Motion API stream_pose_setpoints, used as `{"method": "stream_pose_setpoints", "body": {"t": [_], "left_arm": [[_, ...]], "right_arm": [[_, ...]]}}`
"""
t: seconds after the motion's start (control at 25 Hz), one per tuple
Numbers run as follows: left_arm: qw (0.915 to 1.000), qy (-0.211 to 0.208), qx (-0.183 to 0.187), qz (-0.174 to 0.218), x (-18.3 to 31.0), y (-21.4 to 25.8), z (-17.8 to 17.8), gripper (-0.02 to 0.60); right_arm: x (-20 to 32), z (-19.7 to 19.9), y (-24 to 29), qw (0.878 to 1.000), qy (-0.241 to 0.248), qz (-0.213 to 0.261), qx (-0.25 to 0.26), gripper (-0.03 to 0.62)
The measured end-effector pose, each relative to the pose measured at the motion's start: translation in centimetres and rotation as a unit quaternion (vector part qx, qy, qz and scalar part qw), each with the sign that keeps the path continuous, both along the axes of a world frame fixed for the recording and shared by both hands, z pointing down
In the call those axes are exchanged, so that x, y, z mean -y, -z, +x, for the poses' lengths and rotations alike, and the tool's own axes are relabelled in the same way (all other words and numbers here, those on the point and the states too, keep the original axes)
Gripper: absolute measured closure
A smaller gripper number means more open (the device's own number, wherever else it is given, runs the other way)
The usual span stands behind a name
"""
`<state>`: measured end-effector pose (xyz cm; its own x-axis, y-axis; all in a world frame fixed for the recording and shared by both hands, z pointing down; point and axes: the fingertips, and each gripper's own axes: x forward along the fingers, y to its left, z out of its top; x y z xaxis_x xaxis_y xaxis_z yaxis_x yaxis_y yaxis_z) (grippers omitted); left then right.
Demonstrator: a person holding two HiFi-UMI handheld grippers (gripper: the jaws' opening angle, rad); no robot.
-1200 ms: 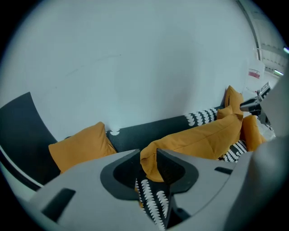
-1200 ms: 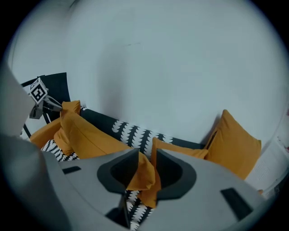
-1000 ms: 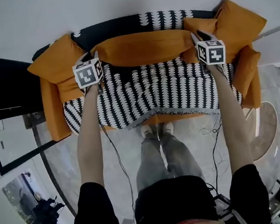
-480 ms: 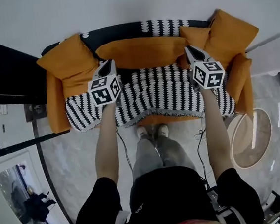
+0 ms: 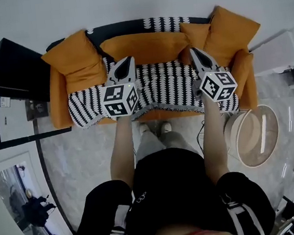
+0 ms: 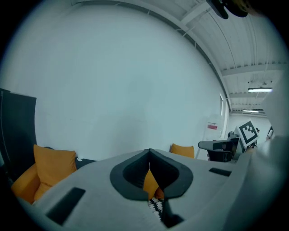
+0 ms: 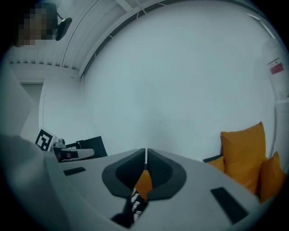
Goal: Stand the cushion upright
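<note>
Left gripper (image 5: 128,59), right gripper (image 5: 192,50): jaws together

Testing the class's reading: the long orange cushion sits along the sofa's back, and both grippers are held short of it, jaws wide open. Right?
The jaws are not open: the left gripper and right gripper are both shut and empty, as each gripper view shows. The long orange cushion does sit along the back of the sofa.

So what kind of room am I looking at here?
Probably a living-room setup, maybe in a showroom: an orange sofa with cushions and a patterned throw, plus a round side table on a glossy floor.
</note>
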<state>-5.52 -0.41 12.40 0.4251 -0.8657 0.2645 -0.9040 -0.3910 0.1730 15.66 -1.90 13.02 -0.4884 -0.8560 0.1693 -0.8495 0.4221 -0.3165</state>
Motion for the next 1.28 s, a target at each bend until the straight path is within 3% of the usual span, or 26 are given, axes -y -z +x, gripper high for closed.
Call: {"method": "stream_pose_setpoints", "body": {"t": [0.24,0.48,0.6,0.84,1.28], "left_arm": [[0.9994,-0.010,-0.015,0.030,-4.3,3.4,2.7,0.572],[0.9976,0.028,-0.013,0.061,-7.2,4.7,2.9,0.572],[0.9967,0.044,0.003,0.068,-7.9,4.9,3.0,0.572],[0.9966,0.035,0.002,0.074,-8.7,5.2,3.4,0.572],[0.9959,0.027,0.004,0.087,-9.2,6.2,4.7,0.572]], "right_arm": [[-4.5,-1.1,2.7,1.000,0.009,0.028,-0.009,0.576],[-7.5,-1.5,4.0,0.998,0.001,0.054,-0.045,0.577],[-8.1,-2.3,4.3,0.996,-0.001,0.066,-0.064,0.580],[-8.9,-4.1,4.1,0.995,0.012,0.066,-0.073,0.580],[-9.5,-3.5,5.0,0.992,0.009,0.082,-0.091,0.585]]}}
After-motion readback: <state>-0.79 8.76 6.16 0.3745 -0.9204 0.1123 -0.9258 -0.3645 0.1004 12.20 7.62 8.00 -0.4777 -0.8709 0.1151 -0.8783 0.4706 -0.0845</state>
